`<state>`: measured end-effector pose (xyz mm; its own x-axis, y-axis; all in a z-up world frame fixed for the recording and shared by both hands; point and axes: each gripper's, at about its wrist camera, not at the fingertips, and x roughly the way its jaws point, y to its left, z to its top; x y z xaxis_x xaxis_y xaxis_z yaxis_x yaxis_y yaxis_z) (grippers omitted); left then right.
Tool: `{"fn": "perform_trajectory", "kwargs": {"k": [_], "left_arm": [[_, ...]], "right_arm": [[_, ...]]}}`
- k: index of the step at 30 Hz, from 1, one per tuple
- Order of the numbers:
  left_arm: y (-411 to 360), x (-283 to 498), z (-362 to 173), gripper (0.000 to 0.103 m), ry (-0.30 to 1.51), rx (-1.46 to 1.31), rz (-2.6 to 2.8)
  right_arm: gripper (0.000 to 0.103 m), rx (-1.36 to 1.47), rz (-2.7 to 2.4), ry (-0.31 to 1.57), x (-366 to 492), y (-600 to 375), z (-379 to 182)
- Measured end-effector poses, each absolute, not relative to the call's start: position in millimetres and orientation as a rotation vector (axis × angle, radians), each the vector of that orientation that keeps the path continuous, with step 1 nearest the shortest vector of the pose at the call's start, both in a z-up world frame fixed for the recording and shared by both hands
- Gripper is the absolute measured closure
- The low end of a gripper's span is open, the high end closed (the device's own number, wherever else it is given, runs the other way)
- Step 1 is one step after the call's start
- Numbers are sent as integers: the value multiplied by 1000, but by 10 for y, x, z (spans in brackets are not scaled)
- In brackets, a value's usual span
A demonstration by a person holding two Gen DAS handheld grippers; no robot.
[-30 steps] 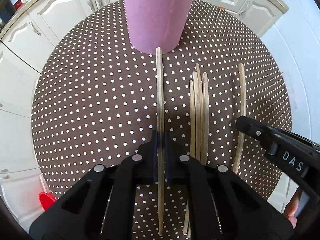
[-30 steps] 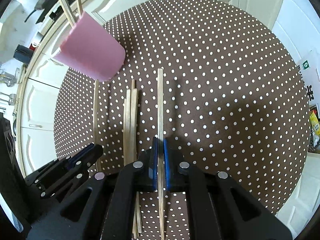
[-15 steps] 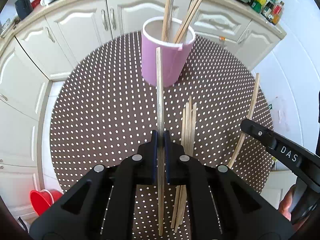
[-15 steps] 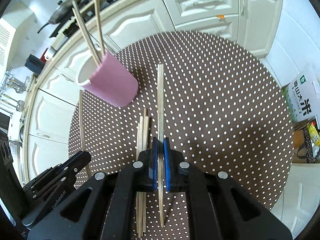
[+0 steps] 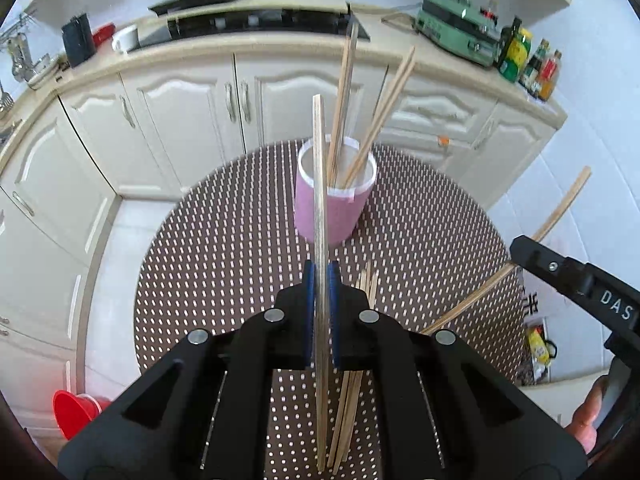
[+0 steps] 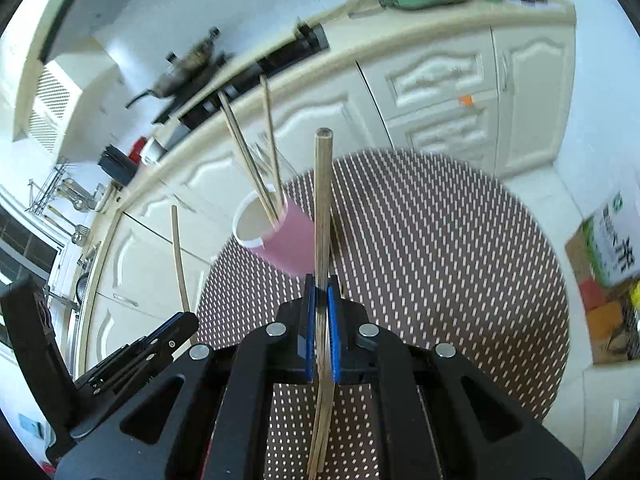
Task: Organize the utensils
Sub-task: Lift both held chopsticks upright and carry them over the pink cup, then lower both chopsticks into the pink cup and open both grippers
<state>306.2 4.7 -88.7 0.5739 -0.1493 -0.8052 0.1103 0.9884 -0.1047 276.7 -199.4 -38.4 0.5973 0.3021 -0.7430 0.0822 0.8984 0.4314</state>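
- Chopsticks: one [image 5: 320, 200] clamped in left gripper [image 5: 321, 312], another [image 6: 322, 208] clamped in right gripper [image 6: 321, 328].
- Pink cup [image 5: 334, 216] near table's [image 5: 224, 248] far edge holds more sticks.

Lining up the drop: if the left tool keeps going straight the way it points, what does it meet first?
Probably the pink cup: the left tool points at it, and its chopstick tip overlaps the rim. Depth is unclear.

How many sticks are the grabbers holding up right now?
2. One chopstick is clamped in the left gripper; a second chopstick is clamped in the right gripper. Other sticks stand in the pink cup.
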Motion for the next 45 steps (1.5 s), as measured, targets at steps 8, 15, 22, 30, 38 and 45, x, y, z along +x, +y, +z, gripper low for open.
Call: {"fn": "perform_trajectory", "kwargs": {"k": [8,15,22,30,38,45], "left_arm": [[54,3150,-392,96,806,-78,-141],[101,3292,40,96,698,-127,-127],[137,3531,324,96,633,-176,-129],[102,3921,347,96,623,-193,-130],[74,4434,20,96,671,-200,-122],[-6,4854,-320,96,707,-198,-119]], "right_arm": [[98,436,157,810,2933,-2029,9],[98,419,184,718,3114,-2009,318],[98,385,194,675,3369,-1880,446],[98,372,182,712,3713,-1785,273],[98,339,168,792,4020,-1696,-14],[98,337,168,898,4274,-1627,-374]]}}
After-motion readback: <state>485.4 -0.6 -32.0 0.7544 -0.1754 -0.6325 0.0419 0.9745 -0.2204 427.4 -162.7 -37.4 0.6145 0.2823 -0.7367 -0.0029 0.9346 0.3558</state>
